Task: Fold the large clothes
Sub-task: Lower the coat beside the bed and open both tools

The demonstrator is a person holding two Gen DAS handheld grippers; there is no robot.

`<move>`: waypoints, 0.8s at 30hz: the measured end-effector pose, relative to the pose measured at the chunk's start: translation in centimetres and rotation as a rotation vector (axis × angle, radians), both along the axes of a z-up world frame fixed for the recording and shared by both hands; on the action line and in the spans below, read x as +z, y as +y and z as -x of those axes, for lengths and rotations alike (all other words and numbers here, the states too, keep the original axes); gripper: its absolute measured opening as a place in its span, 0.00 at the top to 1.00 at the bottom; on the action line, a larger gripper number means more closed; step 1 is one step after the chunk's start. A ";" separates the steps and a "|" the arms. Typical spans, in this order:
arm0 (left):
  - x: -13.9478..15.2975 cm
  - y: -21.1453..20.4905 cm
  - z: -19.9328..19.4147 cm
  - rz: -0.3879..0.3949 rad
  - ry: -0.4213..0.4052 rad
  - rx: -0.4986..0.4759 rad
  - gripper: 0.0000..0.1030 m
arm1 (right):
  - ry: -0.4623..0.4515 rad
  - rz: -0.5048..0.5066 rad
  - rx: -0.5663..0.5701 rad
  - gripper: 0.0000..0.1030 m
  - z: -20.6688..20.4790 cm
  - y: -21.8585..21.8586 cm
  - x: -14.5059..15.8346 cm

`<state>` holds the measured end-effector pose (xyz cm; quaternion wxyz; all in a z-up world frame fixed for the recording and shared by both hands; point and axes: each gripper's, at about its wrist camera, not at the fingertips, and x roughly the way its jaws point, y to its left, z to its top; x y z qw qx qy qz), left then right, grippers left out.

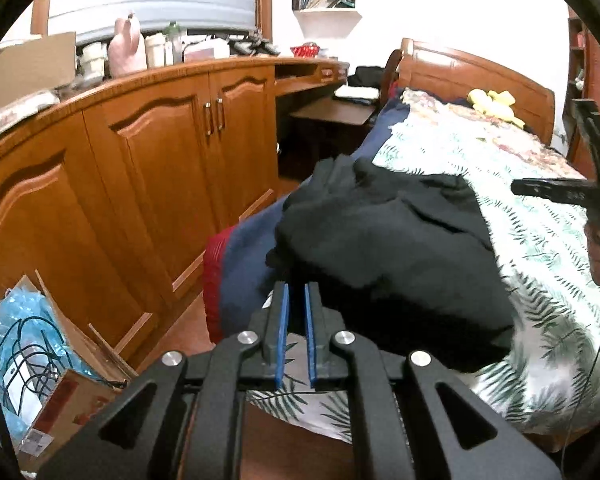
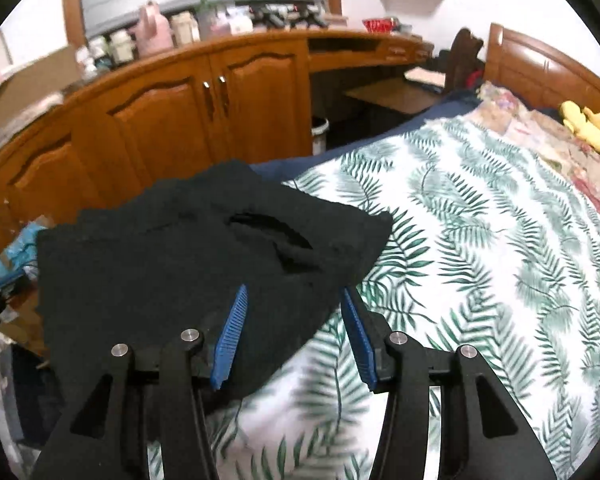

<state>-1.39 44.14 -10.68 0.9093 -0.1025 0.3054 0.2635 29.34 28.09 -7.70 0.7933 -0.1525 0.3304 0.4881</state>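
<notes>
Two grippers: left gripper (image 1: 296, 292) sitting nearly closed, empty; right gripper (image 2: 294, 300) gaping around black garment (image 2: 188, 256) edge, needing firm pinching.

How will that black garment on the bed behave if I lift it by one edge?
The black garment will probably droop and unfold: it lies in soft, creased layers. It looks thick, so likely heavyish. One corner already hangs past the leaf-print bedcover, so it may slide off.

Both wrist cameras look forward and downward along their jaws — close over the bed (image 1: 540, 240). They share the black garment (image 2: 180, 248) and wooden cabinets (image 1: 160, 152) — the left sits farther left.
</notes>
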 end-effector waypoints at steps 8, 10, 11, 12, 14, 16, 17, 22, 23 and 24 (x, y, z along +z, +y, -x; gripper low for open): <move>4.3 -4.6 -1.0 -0.012 -0.082 -0.059 0.84 | -0.082 -0.087 0.005 0.52 4.4 -7.7 5.2; 5.5 -6.1 -1.7 -0.017 -0.102 -0.079 0.82 | -0.107 -0.101 -0.002 0.52 5.3 -10.0 6.5; 6.0 -6.9 -1.9 -0.023 -0.111 -0.090 0.81 | -0.113 -0.106 -0.005 0.52 5.6 -10.9 6.9; 6.6 -7.6 -2.3 -0.028 -0.119 -0.102 0.79 | -0.122 -0.116 -0.014 0.51 5.9 -12.3 7.6; 7.6 -9.2 -2.8 -0.042 -0.130 -0.127 0.77 | -0.128 -0.125 -0.025 0.51 6.3 -14.3 8.3; 8.6 -11.1 -3.4 -0.059 -0.140 -0.157 0.75 | -0.144 -0.136 -0.043 0.50 6.6 -16.7 9.1; 9.0 -11.9 -3.7 -0.066 -0.141 -0.168 0.75 | -0.156 -0.140 -0.053 0.50 6.8 -17.8 9.4; 10.2 -16.9 -5.6 -0.100 -0.131 -0.235 0.74 | -0.183 -0.162 -0.112 0.40 7.3 -23.3 10.0; 10.2 -18.2 -6.3 -0.098 -0.117 -0.244 0.74 | -0.185 -0.165 -0.126 0.38 7.4 -24.7 10.0; 10.2 -19.2 -6.8 -0.092 -0.114 -0.254 0.73 | -0.188 -0.166 -0.138 0.36 7.6 -25.8 9.8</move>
